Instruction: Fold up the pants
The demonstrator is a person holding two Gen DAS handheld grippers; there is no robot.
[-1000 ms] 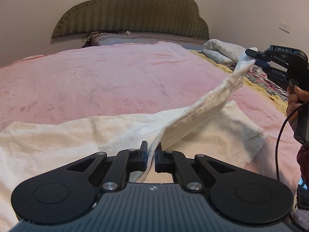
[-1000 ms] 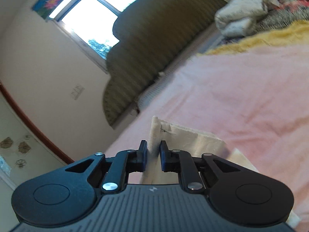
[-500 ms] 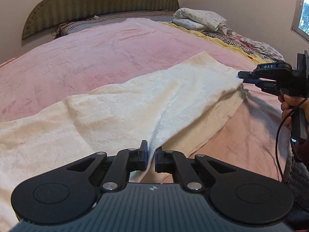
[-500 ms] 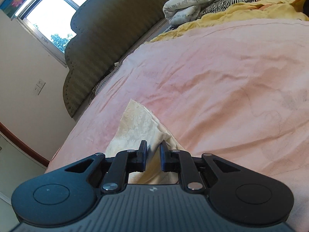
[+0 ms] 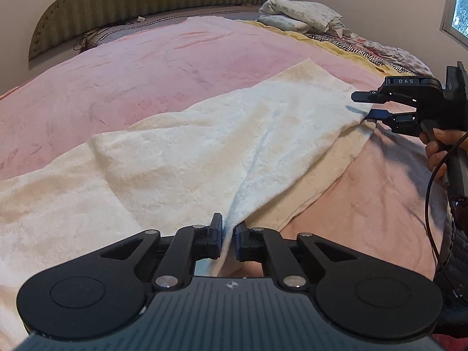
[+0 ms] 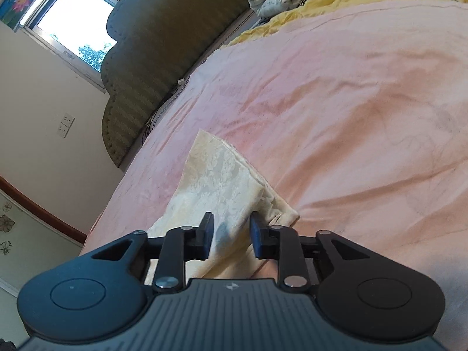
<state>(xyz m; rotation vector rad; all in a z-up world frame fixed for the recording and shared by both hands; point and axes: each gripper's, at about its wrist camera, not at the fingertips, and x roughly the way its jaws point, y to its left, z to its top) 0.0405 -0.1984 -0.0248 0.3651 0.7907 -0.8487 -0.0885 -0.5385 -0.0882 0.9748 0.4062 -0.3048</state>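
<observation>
Cream plush pants [image 5: 204, 152] lie flat on the pink bedspread [image 5: 146, 67], one layer folded over another. My left gripper [image 5: 228, 234] sits low at the near fold. Its jaws are opening, and a ridge of the cloth still fills the narrow gap and touches both pads. My right gripper [image 5: 365, 106] is at the far right corner of the pants, held by a hand [image 5: 438, 146]. In the right wrist view my right gripper [image 6: 231, 234] has its jaws opening, with pads well apart. The pants corner [image 6: 222, 181] lies loose between them.
A green padded headboard [image 5: 146, 3] stands at the back. Folded white bedding [image 5: 298, 14], a yellow blanket [image 6: 365, 3] and zebra-print cloth [image 5: 351, 44] lie at the far right of the bed. A black cable [image 5: 430, 199] hangs from the right gripper. A window [image 6: 73, 20] is behind.
The raised pant leg has come down and now lies flat on the lower layer. My right gripper sank to the bed and opened off the corner. My left gripper dipped slightly.
</observation>
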